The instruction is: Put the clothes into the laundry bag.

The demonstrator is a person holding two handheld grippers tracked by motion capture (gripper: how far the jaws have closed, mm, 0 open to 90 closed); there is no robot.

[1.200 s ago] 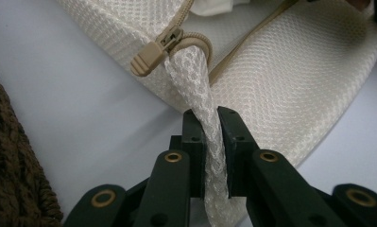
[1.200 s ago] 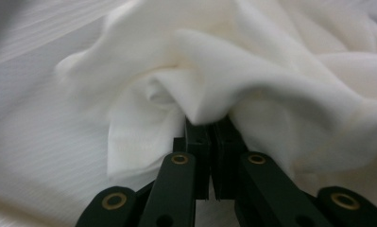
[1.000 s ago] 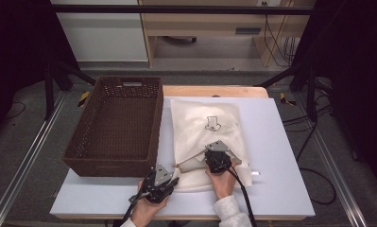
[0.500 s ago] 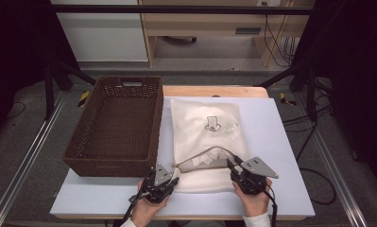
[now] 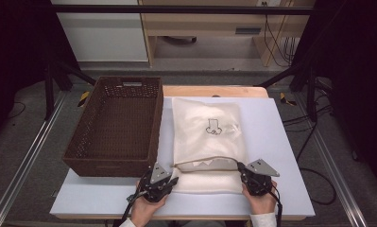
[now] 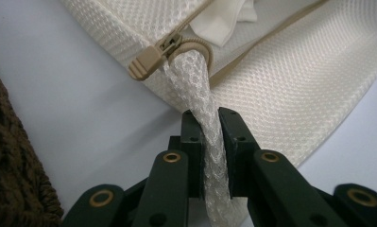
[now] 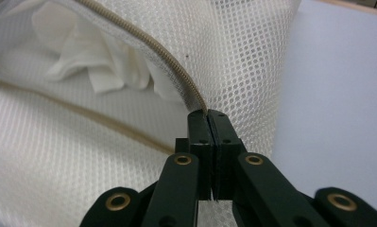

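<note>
- A cream mesh laundry bag [image 5: 208, 142] lies flat on the white table [image 5: 280, 156], just to the right of a brown wicker basket [image 5: 115, 125], with its zippered mouth at the edge nearest the person.
- The left gripper [image 5: 169, 182] sits at the bag's near left corner. In the left gripper view its jaws are nearly closed and pinch a twisted strand of the bag's mesh [image 6: 201, 109], which runs up between the pads to the tan zipper pull [image 6: 150, 59] right ahead of the tips.
- The right gripper [image 5: 243, 169] is at the bag's near right corner. Its jaws have just been closing; in the right gripper view they stand pressed together, and the tan zipper edge [image 7: 148, 54] of the upper mesh layer ends right at the tips, caught between them.
- Between the two grippers the bag's mouth gapes: the upper edge arches up off the lower layer, and crumpled white cloth [image 7: 101, 59] shows inside, ahead and to the left of the right jaws.
- A small dark printed mark [image 5: 213, 126] sits on the bag's upper face, well away from both grippers.
</note>
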